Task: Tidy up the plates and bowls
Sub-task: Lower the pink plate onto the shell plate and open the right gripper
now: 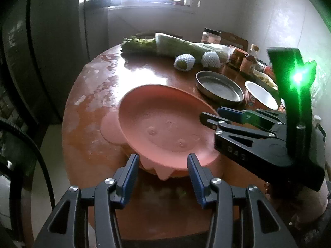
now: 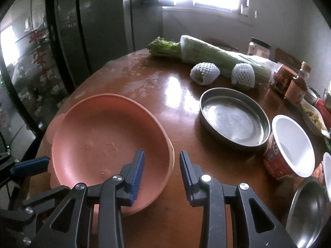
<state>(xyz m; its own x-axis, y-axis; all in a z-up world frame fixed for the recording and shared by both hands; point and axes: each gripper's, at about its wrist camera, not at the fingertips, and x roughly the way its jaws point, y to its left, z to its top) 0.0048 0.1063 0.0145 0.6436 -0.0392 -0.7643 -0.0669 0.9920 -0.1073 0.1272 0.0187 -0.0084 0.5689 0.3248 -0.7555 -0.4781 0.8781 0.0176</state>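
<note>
Plates: one pink (image 2: 107, 142), one steel (image 2: 233, 119); left gripper (image 1: 163, 165), right gripper (image 2: 161, 173) parted, empty.

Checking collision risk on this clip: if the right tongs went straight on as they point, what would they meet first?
Most likely the near rim of the pink plate: the right tongs straddle it, jaws open. Depth is unclear.

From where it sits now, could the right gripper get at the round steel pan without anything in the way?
Probably yes. The right gripper has open jaws straddling the pink plate's rim, and bare table lies between it and the steel pan. The paper cup stands beside the pan, not across the path.
</note>
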